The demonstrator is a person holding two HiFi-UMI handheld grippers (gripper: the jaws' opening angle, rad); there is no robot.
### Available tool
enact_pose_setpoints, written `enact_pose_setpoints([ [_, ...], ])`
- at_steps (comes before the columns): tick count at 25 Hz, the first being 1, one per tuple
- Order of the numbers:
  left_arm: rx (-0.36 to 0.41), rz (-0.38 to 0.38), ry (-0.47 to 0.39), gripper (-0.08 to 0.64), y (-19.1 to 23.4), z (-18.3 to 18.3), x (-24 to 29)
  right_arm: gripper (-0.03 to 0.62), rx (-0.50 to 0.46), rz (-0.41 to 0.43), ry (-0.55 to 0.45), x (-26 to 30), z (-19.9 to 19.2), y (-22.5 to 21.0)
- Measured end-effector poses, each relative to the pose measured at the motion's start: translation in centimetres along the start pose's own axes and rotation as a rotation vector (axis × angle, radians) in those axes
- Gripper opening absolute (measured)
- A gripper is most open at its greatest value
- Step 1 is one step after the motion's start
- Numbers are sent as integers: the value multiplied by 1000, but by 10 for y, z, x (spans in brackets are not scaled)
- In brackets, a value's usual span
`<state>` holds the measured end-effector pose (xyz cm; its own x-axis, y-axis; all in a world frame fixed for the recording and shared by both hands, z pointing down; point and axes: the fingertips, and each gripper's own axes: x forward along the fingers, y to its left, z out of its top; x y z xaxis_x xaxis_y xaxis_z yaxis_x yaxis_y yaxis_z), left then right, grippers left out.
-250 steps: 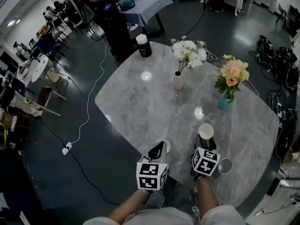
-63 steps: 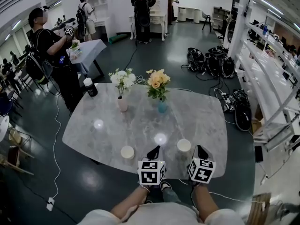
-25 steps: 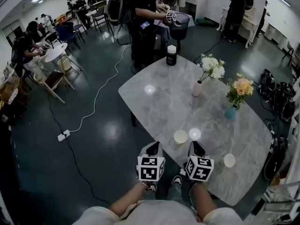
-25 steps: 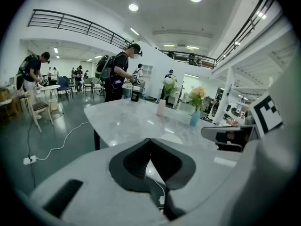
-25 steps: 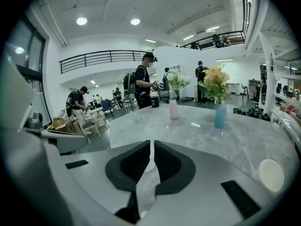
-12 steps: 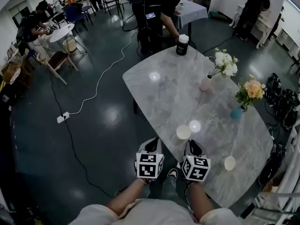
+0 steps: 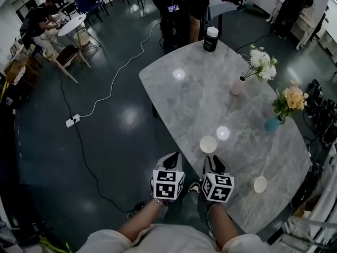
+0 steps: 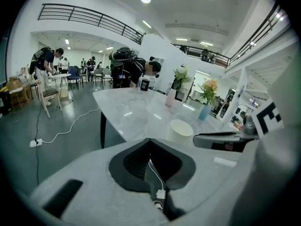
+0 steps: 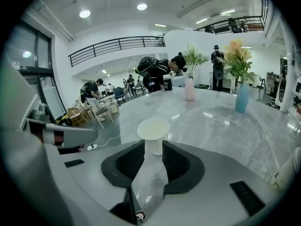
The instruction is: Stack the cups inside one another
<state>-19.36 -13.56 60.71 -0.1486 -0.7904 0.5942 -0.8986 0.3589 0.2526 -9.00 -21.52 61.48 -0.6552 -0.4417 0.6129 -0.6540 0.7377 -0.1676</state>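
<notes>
Right gripper [image 7: 215, 164]: fingers just opened a little, narrow gap, nothing clamped. Cup [image 7: 208, 144] upright on bench [image 7: 179, 94], centre of frame, just ahead of that gap, apparently untouched. Second cup [image 7: 260, 184] lower right, well apart, same spot as half second ago. Probably lining up for pickup; stacking not yet done. Left gripper [image 7: 169, 161]: fingers together, empty.
</notes>
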Motion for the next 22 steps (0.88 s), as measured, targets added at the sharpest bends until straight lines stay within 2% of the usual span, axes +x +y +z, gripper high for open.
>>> enact_pose_setpoints([
  [13, -26, 50, 33, -5, 7, -19, 3, 197, -9, 47, 55, 26, -15, -2],
  [22, -45, 66, 52, -5, 9, -31, 4, 232, -39, 71, 49, 42, -14, 0],
])
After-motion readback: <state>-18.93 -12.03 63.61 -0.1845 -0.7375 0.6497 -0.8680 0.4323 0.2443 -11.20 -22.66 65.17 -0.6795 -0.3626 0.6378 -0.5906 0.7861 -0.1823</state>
